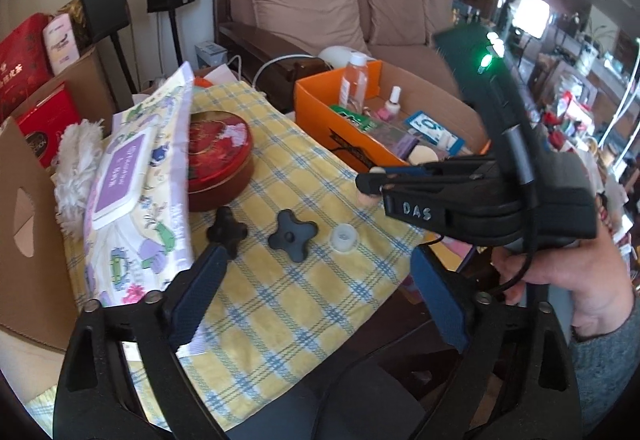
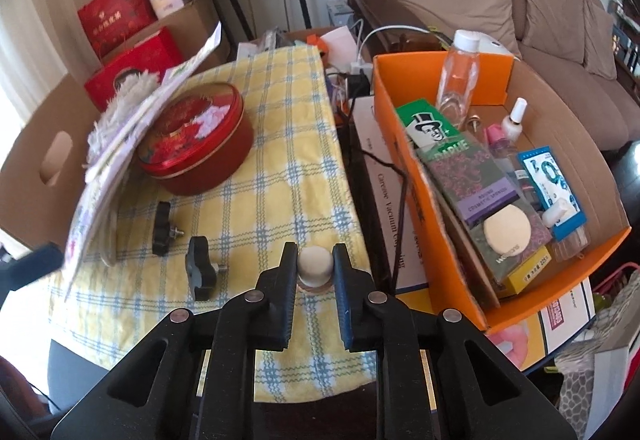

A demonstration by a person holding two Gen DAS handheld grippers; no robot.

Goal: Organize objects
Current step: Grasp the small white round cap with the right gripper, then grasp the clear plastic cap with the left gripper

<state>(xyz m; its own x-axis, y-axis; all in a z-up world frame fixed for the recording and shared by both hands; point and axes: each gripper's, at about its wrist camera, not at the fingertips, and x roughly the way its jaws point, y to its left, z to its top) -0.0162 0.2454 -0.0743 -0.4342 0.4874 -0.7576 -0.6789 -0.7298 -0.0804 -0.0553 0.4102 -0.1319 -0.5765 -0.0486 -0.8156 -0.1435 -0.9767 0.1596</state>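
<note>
Cream cap: small bottle (image 2: 315, 264) is gripped by right gripper (image 2: 315, 260).
Left gripper (image 1: 316, 260): jaws held wide, empty.
Next: lift into orange box (image 2: 404, 144) is called for.

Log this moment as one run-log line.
right hand-held gripper: shut on small bottle's round cap | left hand-held gripper: open, empty | black knobs: on cloth

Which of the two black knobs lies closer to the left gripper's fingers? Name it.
The black knob beside the wipes pack: it sits right at the tip of one of the left gripper's fingers. The other knob lies nearer the white cap.
</note>
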